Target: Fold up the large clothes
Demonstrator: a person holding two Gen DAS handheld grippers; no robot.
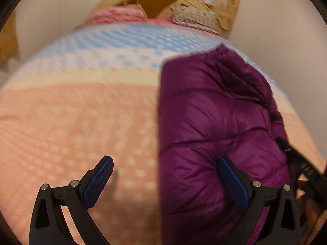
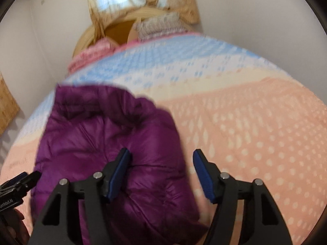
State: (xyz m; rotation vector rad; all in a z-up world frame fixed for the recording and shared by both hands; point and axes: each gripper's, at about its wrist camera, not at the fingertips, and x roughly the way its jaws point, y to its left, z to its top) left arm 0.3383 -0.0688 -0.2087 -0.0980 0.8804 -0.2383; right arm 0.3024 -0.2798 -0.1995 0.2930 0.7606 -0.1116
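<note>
A purple puffer jacket lies folded into a bundle on the bed. In the left wrist view my left gripper stands open over the jacket's left edge, one finger above the bedspread and the other above the purple fabric. In the right wrist view the jacket fills the lower left, and my right gripper is open astride its right edge, pads not pressing on it. Each gripper shows at the edge of the other view: the right one and the left one.
The bedspread has blue, cream and pink dotted bands and spreads widely on both sides of the jacket. At the bed's head lie a pink pillow and a grey patterned pillow against a wooden headboard. Curtains hang behind; white walls flank the bed.
</note>
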